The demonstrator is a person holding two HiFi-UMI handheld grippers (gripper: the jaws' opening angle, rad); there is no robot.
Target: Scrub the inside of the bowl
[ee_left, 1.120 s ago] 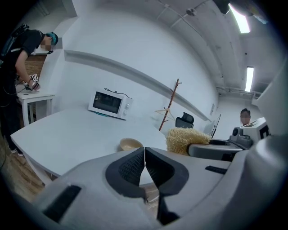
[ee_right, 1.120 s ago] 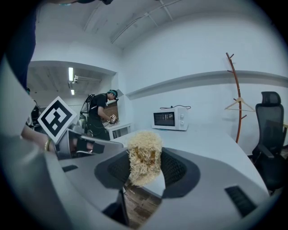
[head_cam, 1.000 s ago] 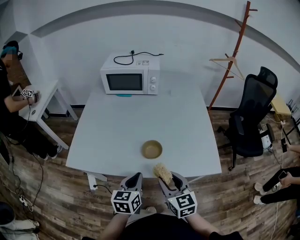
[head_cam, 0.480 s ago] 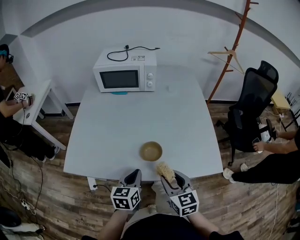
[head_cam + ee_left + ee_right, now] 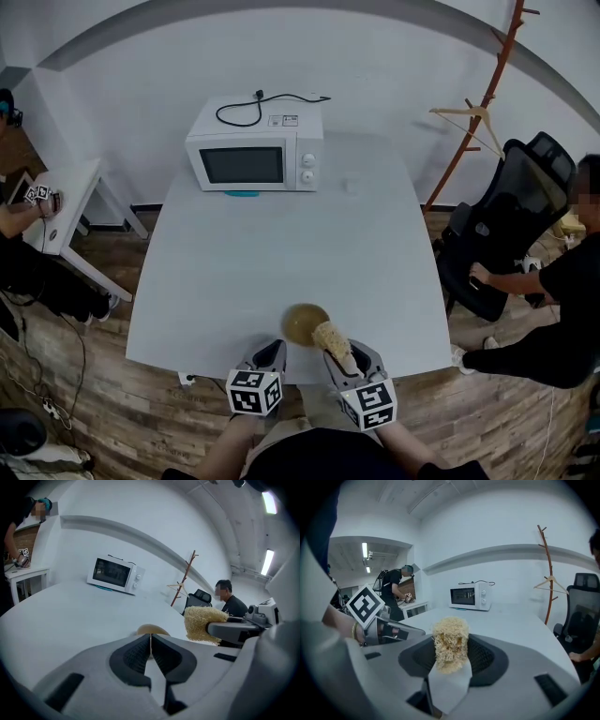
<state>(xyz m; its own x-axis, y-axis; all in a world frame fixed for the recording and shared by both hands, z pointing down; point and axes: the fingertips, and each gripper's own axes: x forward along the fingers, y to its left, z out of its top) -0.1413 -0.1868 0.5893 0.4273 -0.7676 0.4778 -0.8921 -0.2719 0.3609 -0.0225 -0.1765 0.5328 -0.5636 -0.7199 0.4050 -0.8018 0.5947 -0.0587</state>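
You're still on the approach, and no scrubbing has begun. Your right gripper (image 5: 343, 356) has its fingers pinching the loofah scrubber (image 5: 329, 336), whose tip overlaps the lower right rim of the bowl (image 5: 300, 322). The bowl sits low centre in the head view, on the table (image 5: 253, 253). Your left gripper (image 5: 271, 350) is empty, fingers pressed together, at the bowl's lower left. Next, steady the bowl and dip the scrubber inside. A second ago the scrubber sat clear below the bowl, and a person has since appeared at the right edge.

A tan bowl (image 5: 300, 323) stands upright, pale fibrous scrubber (image 5: 330, 337) by its right rim.
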